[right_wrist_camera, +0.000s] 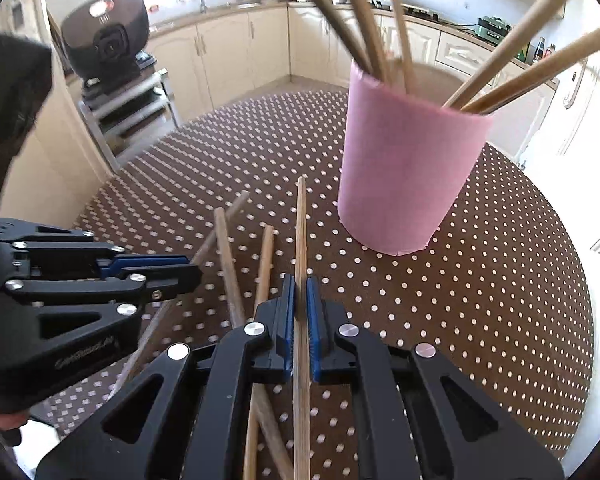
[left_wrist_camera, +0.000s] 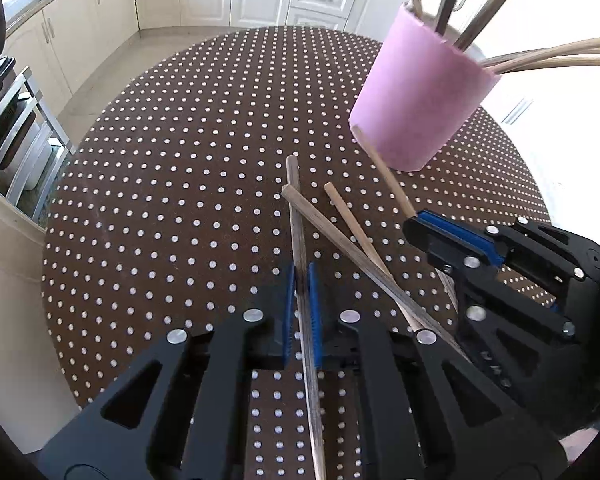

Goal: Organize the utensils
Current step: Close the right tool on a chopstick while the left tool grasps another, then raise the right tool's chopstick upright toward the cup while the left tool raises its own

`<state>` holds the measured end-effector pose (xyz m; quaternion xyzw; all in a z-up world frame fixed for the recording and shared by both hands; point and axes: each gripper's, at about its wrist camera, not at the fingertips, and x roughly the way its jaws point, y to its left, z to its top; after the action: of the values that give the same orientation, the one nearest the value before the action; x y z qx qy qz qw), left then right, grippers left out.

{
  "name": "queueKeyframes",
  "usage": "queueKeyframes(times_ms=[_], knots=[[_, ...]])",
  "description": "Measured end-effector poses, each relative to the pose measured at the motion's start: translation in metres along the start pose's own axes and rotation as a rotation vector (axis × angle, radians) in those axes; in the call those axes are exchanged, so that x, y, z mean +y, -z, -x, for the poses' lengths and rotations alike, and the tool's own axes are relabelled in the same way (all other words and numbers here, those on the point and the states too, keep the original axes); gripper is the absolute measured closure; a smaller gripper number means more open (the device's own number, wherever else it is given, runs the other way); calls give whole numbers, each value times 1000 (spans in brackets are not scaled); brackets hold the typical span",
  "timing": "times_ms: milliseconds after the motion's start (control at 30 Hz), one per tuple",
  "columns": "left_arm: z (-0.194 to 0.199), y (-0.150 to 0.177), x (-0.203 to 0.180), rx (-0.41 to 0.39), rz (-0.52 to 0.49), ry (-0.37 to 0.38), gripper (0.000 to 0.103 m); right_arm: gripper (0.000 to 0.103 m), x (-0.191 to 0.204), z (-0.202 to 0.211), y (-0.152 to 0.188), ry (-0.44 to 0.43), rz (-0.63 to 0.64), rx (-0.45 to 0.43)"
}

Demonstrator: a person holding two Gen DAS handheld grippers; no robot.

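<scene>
1. The left gripper (left_wrist_camera: 302,284) is clamped shut on a dark wooden stick (left_wrist_camera: 296,216) over a round table (left_wrist_camera: 160,200) with a brown, white-dotted cloth.
2. The right gripper (right_wrist_camera: 300,300) is clamped shut on a pale wooden stick (right_wrist_camera: 301,224).
3. Two loose sticks (right_wrist_camera: 230,256) lie crossed between the grippers.
4. A pink cup (right_wrist_camera: 400,168) full of sticks stands just beyond.

the brown white-dotted tablecloth (left_wrist_camera: 160,200) lies bare across the left wrist view's left half; at upper right the pink cylindrical holder (left_wrist_camera: 416,92), bristling with leaning wooden sticks (left_wrist_camera: 496,4), blocks passage.
</scene>
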<state>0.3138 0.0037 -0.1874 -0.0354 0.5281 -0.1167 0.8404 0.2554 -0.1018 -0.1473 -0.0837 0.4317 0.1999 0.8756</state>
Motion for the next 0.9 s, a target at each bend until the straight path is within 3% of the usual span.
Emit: queueKeyframes(times_ms=[367, 467, 733, 900], knots=[[75, 21, -9, -148, -58, 40, 96, 98, 5, 71, 17, -87, -34, -150], [91, 23, -13, -182, -67, 12, 96, 98, 6, 90, 19, -86, -32, -195], [114, 39, -12, -193, -60, -2, 96, 98, 14, 116, 23, -70, -29, -274], [98, 46, -24, -122, -63, 5, 95, 98, 19, 111, 22, -78, -38, -237]])
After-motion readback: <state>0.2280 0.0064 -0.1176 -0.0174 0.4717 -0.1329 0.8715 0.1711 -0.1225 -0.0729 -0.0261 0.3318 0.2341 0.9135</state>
